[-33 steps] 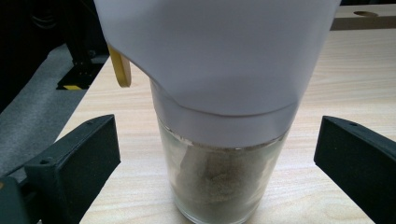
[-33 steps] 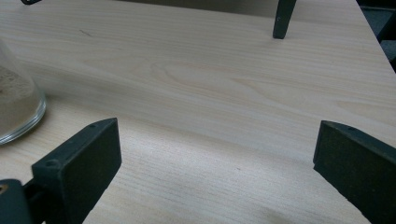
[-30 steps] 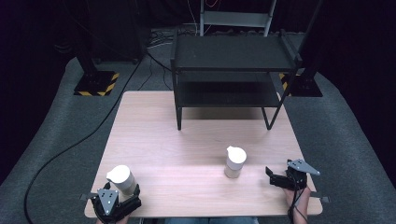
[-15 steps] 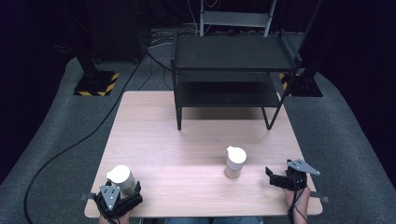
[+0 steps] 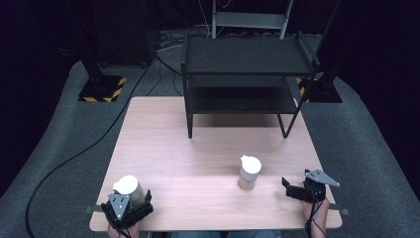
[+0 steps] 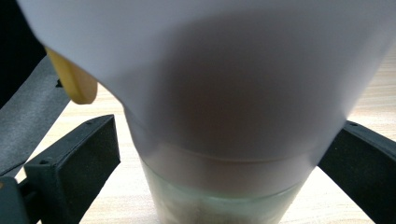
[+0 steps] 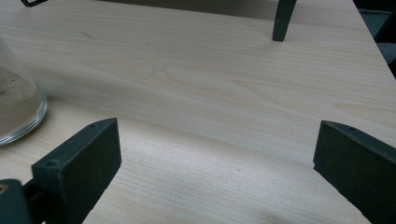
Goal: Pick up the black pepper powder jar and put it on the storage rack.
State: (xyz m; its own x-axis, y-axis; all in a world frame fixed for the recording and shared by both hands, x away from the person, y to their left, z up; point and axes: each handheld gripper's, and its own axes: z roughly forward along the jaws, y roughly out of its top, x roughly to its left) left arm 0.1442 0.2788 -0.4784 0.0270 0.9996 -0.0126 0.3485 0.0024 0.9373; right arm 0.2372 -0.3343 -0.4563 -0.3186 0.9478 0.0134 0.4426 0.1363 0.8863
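Note:
A glass jar with a white cone-shaped top (image 5: 128, 186) stands near the table's front left corner. My left gripper (image 5: 134, 198) is open, with a jaw on each side of the jar and a little gap to the glass. The left gripper view has the jar (image 6: 224, 93) close up between the jaws of my left gripper (image 6: 219, 158), with sandy powder at its bottom and a yellowish tab (image 6: 74, 84) beside the cone. A second jar like it (image 5: 249, 172) stands right of centre. My right gripper (image 5: 290, 189) is open and empty, to that jar's right. In the right gripper view the second jar (image 7: 16, 107) sits left of the right gripper (image 7: 217, 154).
A black two-tier rack (image 5: 247, 57) stands at the far side of the wooden table (image 5: 198, 144); one of the rack's legs (image 7: 282, 18) is ahead of the right gripper. A black cable (image 5: 74, 156) runs over the grey floor to the left.
The left gripper has edged slightly forward around its jar. The right gripper and both jars have stayed put.

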